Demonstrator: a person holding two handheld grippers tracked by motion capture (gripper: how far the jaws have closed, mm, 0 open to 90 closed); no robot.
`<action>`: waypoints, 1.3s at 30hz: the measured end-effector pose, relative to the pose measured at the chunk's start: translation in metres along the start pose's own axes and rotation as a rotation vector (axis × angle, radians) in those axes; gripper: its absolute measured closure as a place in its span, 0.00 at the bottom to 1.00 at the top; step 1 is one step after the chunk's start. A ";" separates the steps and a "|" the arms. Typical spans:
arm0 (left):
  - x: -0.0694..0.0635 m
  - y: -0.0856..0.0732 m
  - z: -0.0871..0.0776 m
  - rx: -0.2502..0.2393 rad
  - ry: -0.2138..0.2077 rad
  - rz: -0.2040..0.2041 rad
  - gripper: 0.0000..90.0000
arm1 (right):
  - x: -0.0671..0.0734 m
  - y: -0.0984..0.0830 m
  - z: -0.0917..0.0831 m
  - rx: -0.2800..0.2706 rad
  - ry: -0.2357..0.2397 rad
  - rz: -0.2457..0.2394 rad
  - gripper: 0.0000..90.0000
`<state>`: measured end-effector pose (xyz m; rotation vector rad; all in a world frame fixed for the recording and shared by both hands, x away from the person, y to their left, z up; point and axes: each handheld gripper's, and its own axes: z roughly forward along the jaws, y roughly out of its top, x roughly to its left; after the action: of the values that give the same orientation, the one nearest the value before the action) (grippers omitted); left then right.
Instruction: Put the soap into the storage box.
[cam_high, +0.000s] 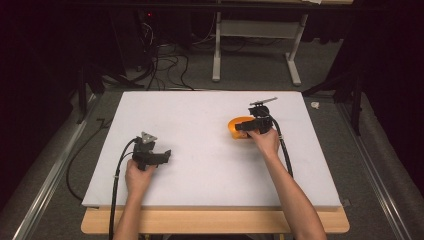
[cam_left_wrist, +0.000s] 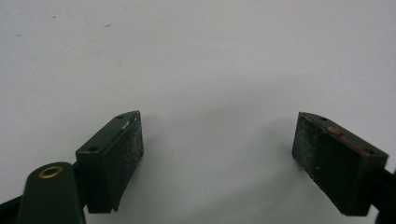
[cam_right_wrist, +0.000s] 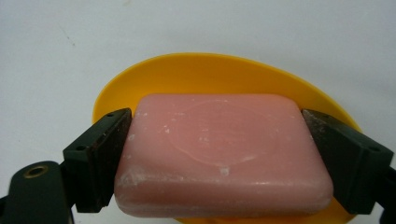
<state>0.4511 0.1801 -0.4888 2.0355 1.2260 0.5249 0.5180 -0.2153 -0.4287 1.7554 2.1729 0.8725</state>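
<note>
Near, at 8 o'clock on the white bench (cam_high: 210, 170): left gripper (cam_left_wrist: 217, 149), fingers wide over bare surface. Farther, at 2 o'clock: right gripper (cam_right_wrist: 219, 154), fingers clamped on pink soap (cam_right_wrist: 219, 154) over orange dish (cam_high: 235, 128); soap hidden in high view.

Waxy pink soap bar (cam_right_wrist: 224, 154), glossy yellow plastic dish (cam_right_wrist: 210, 74), matt white tabletop (cam_high: 200, 120).

I see a white rectangular board (cam_high: 210, 150) on a light wooden table (cam_high: 215, 221) | grey carpet floor (cam_high: 250, 70) | white metal table frame (cam_high: 255, 45) at 12 o'clock | black cables (cam_high: 165, 65) at 11 | dark surroundings, lit centre.
</note>
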 end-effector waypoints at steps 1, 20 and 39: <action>0.000 0.000 0.000 0.000 0.000 0.000 0.19 | 0.000 0.000 0.000 -0.002 0.001 0.000 0.15; 0.000 0.000 0.000 0.001 0.000 0.001 0.19 | -0.002 -0.001 -0.019 -0.091 0.008 -0.013 0.13; 0.000 0.000 0.000 0.000 0.000 0.000 0.19 | -0.012 -0.007 -0.056 -0.180 0.036 -0.030 0.14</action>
<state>0.4511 0.1801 -0.4888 2.0355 1.2265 0.5248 0.4870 -0.2452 -0.3898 1.6292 2.0646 1.0636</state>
